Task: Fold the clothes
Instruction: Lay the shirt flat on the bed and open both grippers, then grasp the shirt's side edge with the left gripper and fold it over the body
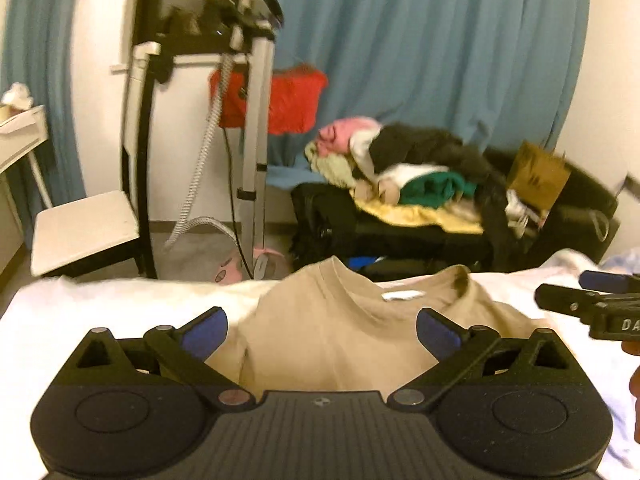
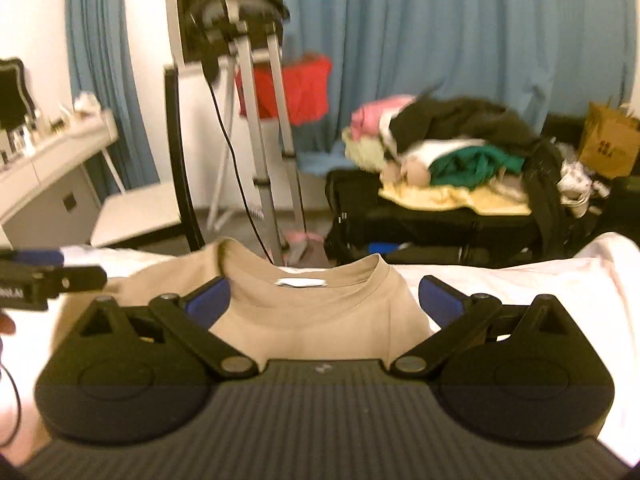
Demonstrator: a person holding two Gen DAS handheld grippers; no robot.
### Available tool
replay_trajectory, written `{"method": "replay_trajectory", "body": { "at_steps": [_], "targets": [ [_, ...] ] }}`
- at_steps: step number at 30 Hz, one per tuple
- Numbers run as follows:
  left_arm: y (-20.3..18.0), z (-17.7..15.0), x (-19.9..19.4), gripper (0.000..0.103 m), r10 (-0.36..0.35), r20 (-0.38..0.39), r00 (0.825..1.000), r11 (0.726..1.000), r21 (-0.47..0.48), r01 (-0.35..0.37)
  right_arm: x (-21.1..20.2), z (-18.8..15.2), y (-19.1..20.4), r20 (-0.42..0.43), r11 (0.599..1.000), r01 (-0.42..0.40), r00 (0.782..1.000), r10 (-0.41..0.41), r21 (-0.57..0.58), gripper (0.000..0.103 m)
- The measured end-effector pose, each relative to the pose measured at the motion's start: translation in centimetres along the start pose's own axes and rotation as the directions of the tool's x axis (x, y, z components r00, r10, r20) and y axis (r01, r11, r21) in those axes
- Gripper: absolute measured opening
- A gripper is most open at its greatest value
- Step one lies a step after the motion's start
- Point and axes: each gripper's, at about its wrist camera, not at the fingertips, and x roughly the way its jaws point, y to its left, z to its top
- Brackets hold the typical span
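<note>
Shirt lies collar-up on the white sheet with the left gripper and right gripper both spread wide and empty above it, so each should probably pinch a shoulder evenly before folding.

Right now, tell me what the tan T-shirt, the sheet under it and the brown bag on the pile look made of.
Tan T-shirt: soft matte knit, probably cotton; ribbed collar, limp creases.
White sheet: thin woven fabric, likely cotton; it rumples softly, though glare hides the weave.
Brown bag: kraft paper by its look; stiff flat faces, dull finish, dark print.
</note>
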Motion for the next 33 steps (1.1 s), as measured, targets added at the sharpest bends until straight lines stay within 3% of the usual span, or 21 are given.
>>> {"method": "replay_trajectory", "body": {
  "at_steps": [4, 8, 13, 17, 20, 23, 29, 33],
  "targets": [
    [0.2, -4.1, -7.7, 0.101, 0.015, 0.054, 0.998, 0.999, -0.045, -0.012, -8.0, -2.4, 1.3, 0.107, 0.999, -0.017, 0.994, 0.012, 0.044, 0.102],
    [1.0, -8.6, -13.3, 0.100, 0.006, 0.060, 0.998, 0.992, -0.125, 0.002, -15.8, -5.5, 2.4, 0.174, 0.996, -0.018, 0.985, 0.003, 0.088, 0.102],
    [2.7, -13.3, -16.3, 0.089, 0.018, 0.005, 1.000, 0.972, -0.236, -0.016, -22.3, -10.2, 2.2, 0.174, 0.986, -0.024, 0.985, -0.005, 0.165, 0.102],
    [5.0, -14.8, -16.1, 0.082, 0.023, -0.045, 0.999, 0.938, -0.345, -0.037, -24.7, -12.5, 1.1, 0.153, 0.966, -0.062, 0.988, 0.024, 0.250, 0.102],
    [6.6, -14.5, -14.9, 0.079, 0.025, -0.044, 0.999, 0.924, -0.381, -0.040, -24.7, -14.0, -0.1, 0.149, 0.945, -0.093, 0.988, 0.048, 0.315, 0.102],
    [8.6, -13.8, -12.6, 0.078, 0.029, -0.063, 0.998, 0.904, -0.425, -0.053, -23.0, -15.3, -0.6, 0.139, 0.950, -0.059, 0.990, 0.017, 0.305, 0.102],
    [14.2, -12.3, -6.2, 0.066, 0.057, -0.013, 0.998, 0.811, -0.582, -0.054, -17.8, -16.6, -2.3, 0.077, 0.928, -0.045, 0.997, 0.018, 0.371, 0.102],
    [17.9, -11.4, -2.8, 0.051, 0.116, 0.047, 0.992, 0.740, -0.671, -0.055, -14.5, -17.0, -3.6, 0.065, 0.903, -0.036, 0.998, 0.009, 0.427, 0.102]
  ]
}}
